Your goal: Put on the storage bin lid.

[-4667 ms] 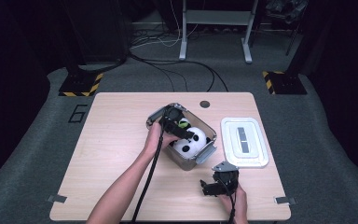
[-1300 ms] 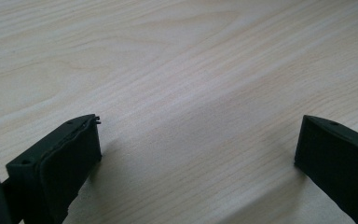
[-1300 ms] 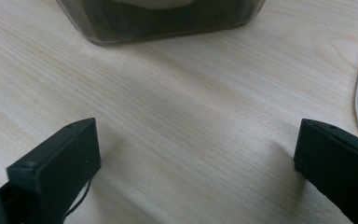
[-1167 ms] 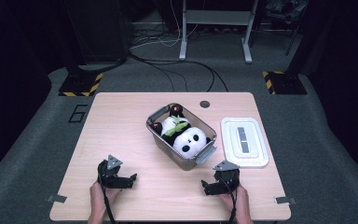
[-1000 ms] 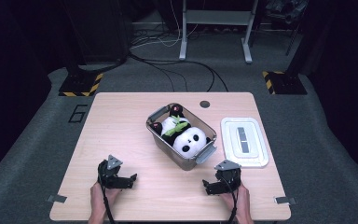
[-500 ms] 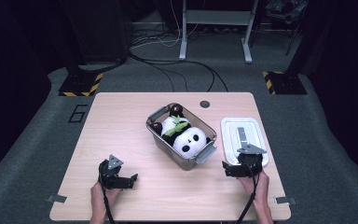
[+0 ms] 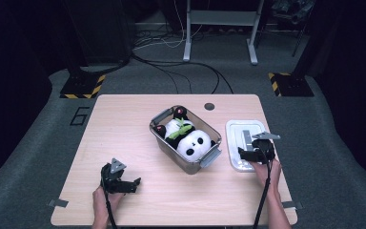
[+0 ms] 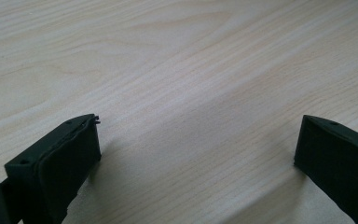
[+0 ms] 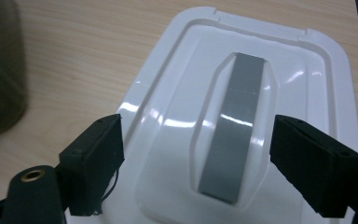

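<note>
Right gripper (image 9: 196, 168) over the white lid (image 9: 261, 93)

The lid lies flat on the table (image 7: 124, 124), right of the bin (image 7: 186, 138) — its grey handle strip sits between the jaws, which have just been closing, still spread, touching nothing.

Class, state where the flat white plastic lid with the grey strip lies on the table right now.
In the high view the flat white plastic lid lies on the wooden table at its right side, just right of the clear plastic bin, with the right gripper over its near end.
</note>
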Demonstrator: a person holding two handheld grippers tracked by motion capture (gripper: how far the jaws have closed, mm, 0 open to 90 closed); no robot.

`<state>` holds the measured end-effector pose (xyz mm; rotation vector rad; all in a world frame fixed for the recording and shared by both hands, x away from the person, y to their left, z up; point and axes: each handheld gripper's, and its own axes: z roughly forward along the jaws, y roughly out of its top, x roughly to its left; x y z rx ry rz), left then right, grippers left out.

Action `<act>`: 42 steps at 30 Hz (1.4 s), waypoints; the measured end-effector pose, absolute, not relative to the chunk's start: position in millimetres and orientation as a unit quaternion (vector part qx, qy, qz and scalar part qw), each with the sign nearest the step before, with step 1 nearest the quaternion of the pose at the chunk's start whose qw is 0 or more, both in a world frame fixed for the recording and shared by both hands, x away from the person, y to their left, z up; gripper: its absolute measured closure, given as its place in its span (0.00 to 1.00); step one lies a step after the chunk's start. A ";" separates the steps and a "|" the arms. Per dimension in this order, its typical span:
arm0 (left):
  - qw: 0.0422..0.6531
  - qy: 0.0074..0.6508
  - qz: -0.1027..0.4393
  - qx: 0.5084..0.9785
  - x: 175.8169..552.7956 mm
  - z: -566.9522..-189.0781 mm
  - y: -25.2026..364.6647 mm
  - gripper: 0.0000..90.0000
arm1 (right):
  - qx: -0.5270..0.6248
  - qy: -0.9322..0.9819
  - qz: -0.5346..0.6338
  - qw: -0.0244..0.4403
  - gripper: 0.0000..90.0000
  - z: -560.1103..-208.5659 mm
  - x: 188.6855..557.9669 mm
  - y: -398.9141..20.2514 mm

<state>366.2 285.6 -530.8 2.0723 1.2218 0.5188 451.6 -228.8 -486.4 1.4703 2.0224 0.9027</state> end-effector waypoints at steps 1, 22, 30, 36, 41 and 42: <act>0.334 0.468 0.198 0.794 366.2 -530.8 285.6 0.00 | 0.548 0.734 0.327 0.231 0.32 -488.3 458.8 -231.5; 0.334 0.468 0.199 0.794 366.3 -530.8 285.4 0.00 | 0.596 0.704 0.302 0.239 0.71 -506.2 496.6 -241.0; 0.335 0.468 0.199 0.794 366.3 -530.8 285.4 0.00 | 0.594 0.700 0.312 0.246 0.74 -507.7 491.3 -241.0; 0.335 0.468 0.200 0.793 366.2 -530.8 285.5 0.01 | 0.601 0.695 0.316 0.236 0.74 -503.1 490.0 -244.3; 0.335 0.468 0.200 0.793 366.2 -530.8 285.5 0.01 | 0.601 0.692 0.326 0.229 0.74 -492.0 485.8 -246.6; 0.335 0.468 0.200 0.793 366.2 -530.8 285.5 0.01 | 0.601 0.692 0.326 0.229 0.74 -492.0 485.8 -246.6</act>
